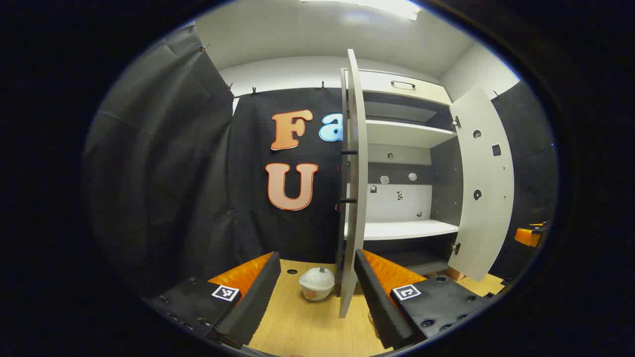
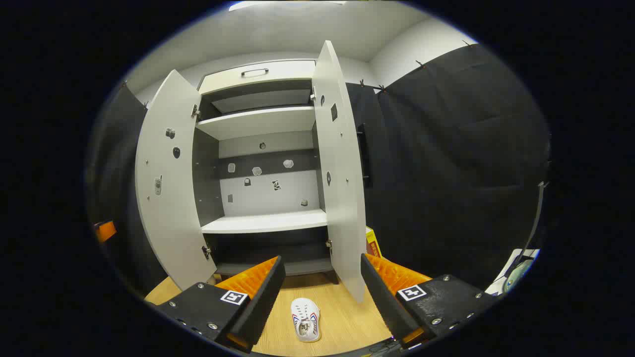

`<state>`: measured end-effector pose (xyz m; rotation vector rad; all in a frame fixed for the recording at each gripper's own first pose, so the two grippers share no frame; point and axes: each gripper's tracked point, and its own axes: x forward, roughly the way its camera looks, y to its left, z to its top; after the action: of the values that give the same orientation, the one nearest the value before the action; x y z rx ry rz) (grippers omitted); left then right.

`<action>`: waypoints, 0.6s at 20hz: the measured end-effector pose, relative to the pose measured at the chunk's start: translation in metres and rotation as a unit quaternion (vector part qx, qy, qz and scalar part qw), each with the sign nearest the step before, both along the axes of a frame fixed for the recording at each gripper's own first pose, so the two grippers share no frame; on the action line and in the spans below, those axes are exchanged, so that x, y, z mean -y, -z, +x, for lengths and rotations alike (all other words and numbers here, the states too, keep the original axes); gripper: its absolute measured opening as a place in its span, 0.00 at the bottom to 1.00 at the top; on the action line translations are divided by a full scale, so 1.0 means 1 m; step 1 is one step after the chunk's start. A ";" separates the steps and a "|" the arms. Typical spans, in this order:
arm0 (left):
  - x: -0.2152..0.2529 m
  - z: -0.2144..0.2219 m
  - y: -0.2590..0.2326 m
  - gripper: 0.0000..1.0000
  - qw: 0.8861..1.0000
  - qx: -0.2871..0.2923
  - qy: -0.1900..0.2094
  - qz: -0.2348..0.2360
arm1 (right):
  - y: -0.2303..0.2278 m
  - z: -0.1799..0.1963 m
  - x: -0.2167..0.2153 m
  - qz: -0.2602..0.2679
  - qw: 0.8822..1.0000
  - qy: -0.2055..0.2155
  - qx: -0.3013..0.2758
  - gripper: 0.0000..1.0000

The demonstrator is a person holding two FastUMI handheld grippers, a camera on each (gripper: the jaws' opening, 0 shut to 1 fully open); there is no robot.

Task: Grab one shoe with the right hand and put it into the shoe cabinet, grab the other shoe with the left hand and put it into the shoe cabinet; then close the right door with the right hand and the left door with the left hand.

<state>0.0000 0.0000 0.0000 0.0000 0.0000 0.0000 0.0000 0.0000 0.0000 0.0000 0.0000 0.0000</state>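
A white shoe [image 1: 317,283] stands on the wooden floor, heel towards me, just left of the shoe cabinet's left door [image 1: 354,188], which I see edge-on. My left gripper [image 1: 316,257] is open, the shoe a little ahead between its fingers, untouched. In the right gripper view another white shoe [image 2: 306,320] with striped sides lies on the floor in front of the cabinet [image 2: 265,221]. My right gripper [image 2: 322,259] hangs open over it, apart from it. Both cabinet doors stand wide open; the right door [image 2: 342,173] is near my right fingers.
The cabinet's white shelves [image 1: 402,229] are bare. A yellow and red box [image 2: 372,243] sits behind the right door. Black cloth walls close in both sides. The other gripper [image 1: 531,234] shows at the far right of the left gripper view.
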 end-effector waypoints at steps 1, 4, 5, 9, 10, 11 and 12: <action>0.000 -0.001 0.001 0.96 1.000 -0.002 0.001 0.000 | 0.000 0.000 0.001 0.003 1.000 0.004 -0.007 0.94; 0.004 -0.001 -0.009 0.96 1.000 0.005 -0.003 -0.002 | -0.006 0.002 -0.002 0.004 1.000 0.001 -0.020 0.94; 0.007 0.000 -0.012 0.96 1.000 0.008 -0.001 -0.004 | -0.012 0.003 -0.001 -0.001 1.000 0.001 -0.013 0.94; 0.013 0.000 -0.019 0.96 1.000 0.014 -0.003 -0.004 | -0.027 0.008 0.000 -0.034 0.999 -0.002 0.004 0.94; 0.014 -0.001 -0.019 0.96 1.000 0.015 -0.002 -0.003 | -0.028 0.009 -0.001 -0.036 0.999 -0.003 0.005 0.94; 0.015 -0.001 -0.019 0.96 1.000 0.015 -0.002 -0.001 | -0.027 0.011 -0.002 -0.036 0.999 -0.007 0.004 0.94; 0.018 0.000 -0.020 0.99 1.000 0.016 -0.002 0.000 | -0.025 0.013 -0.003 -0.034 0.999 -0.010 0.001 0.94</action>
<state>0.0001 -0.0180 0.0205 -0.0009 -0.0315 0.0042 0.0126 0.0032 0.0253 -0.0684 -0.0027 0.0194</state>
